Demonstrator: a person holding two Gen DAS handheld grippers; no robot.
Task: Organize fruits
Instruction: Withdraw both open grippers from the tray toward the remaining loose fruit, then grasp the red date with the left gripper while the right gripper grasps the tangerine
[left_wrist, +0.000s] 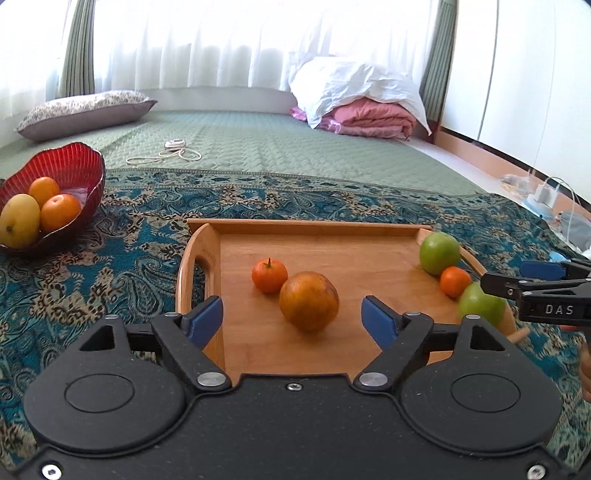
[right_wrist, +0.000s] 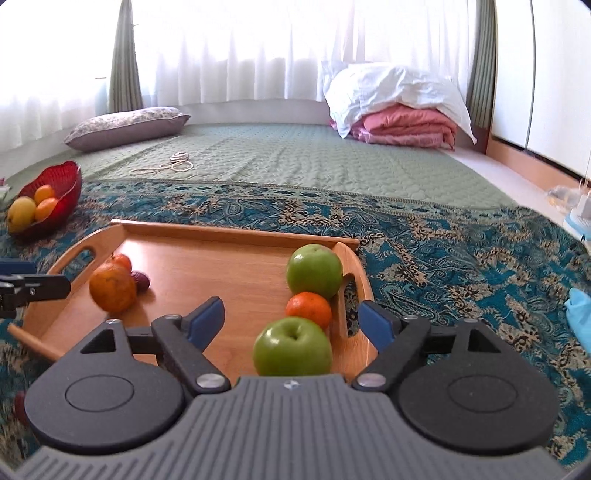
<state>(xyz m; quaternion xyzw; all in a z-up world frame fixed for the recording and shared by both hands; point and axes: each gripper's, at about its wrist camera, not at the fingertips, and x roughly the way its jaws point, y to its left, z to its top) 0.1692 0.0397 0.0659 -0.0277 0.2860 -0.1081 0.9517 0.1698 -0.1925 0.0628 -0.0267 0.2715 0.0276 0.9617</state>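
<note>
In the left wrist view the left gripper (left_wrist: 291, 317) fills the lower half of the frame, its blue-padded jaws spread wide with nothing pressed between them; a large orange (left_wrist: 308, 301) lies on the wooden tray (left_wrist: 303, 226) in the gap ahead of the pads, touching neither. Just to the upper left of that orange, touching it, sits a small mandarin (left_wrist: 269, 275) with a stem. Along the tray's right edge a green apple (left_wrist: 439, 252), a second mandarin (left_wrist: 455, 281) and another green apple (left_wrist: 480, 303) form a touching row. The right gripper (left_wrist: 524, 280) juts in from the right edge of the frame, partly covering the nearer apple. At the left edge a red bowl (left_wrist: 86, 162) rests on the patterned blue cloth (left_wrist: 140, 236), holding a yellow mango (left_wrist: 20, 221) and two oranges. In the right wrist view the right gripper (right_wrist: 291, 319) likewise stands with its jaws apart and holds nothing, the nearer green apple (right_wrist: 292, 347) lying low in the centre between the pads, clear of both. A small dark red fruit (right_wrist: 142, 280) shows behind the large orange (right_wrist: 112, 288) at the left of the tray. A grey pillow (left_wrist: 85, 110) and folded pink bedding (left_wrist: 369, 118) lie on the green quilt (left_wrist: 258, 140) in the upper part.
</note>
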